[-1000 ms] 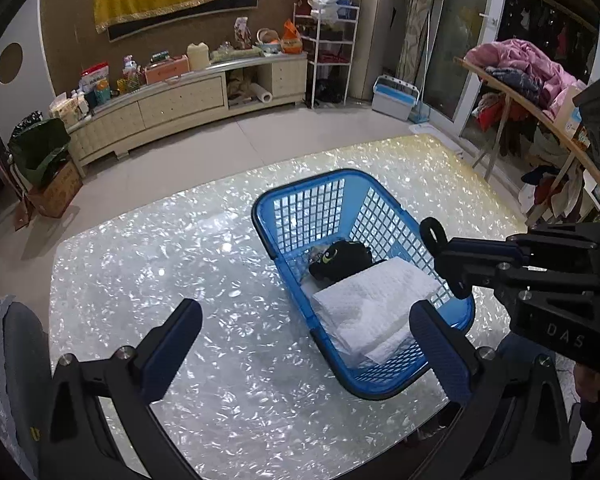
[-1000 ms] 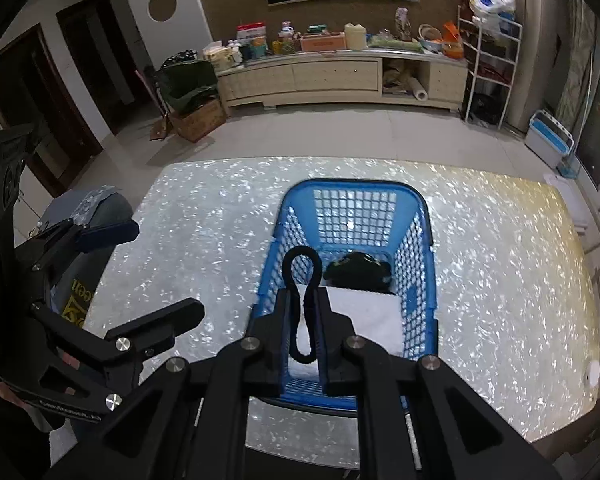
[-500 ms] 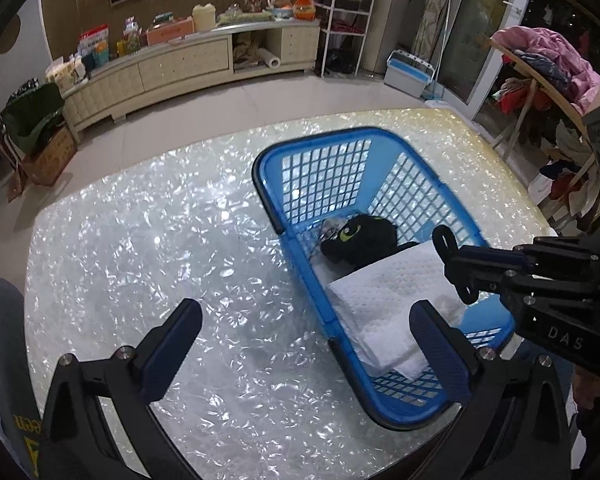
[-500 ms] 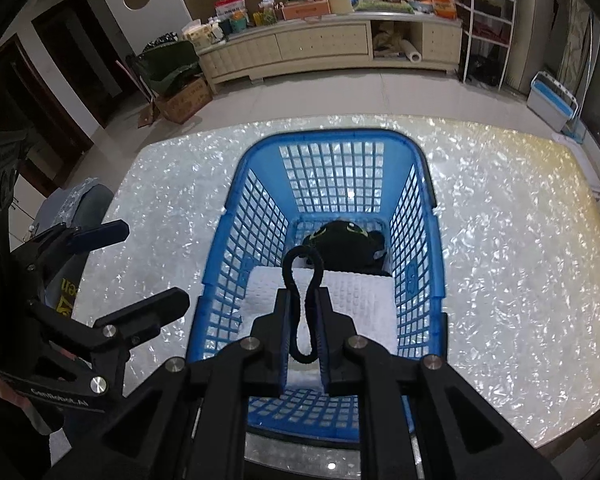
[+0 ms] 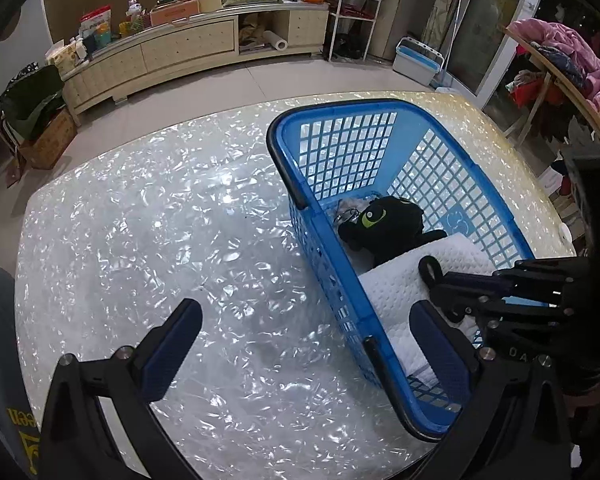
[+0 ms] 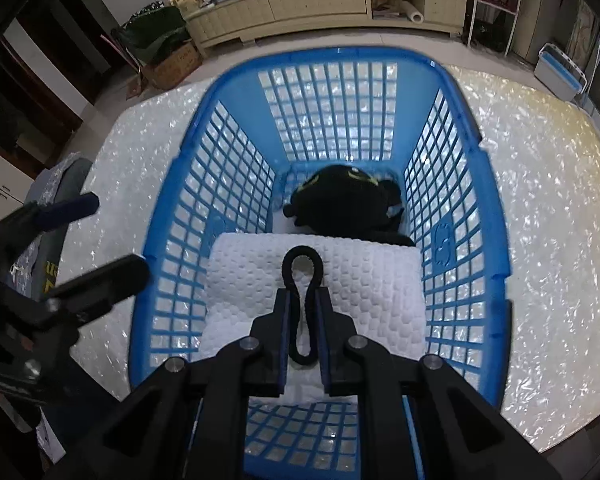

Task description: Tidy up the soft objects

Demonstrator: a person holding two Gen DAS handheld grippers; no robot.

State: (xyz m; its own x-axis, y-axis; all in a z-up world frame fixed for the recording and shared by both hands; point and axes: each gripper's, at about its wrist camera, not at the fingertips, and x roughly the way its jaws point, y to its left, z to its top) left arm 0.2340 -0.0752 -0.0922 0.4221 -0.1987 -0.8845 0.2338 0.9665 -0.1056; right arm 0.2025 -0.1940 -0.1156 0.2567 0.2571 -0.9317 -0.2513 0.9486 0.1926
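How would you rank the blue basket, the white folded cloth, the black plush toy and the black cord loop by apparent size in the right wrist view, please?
1. blue basket
2. white folded cloth
3. black plush toy
4. black cord loop, though it looks enlarged, being pinched in the right gripper close to the camera.

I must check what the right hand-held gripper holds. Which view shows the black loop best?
The right wrist view: the black loop lies centred, pinched between the pads over the white cloth. The left wrist view shows only its tip, from the side.
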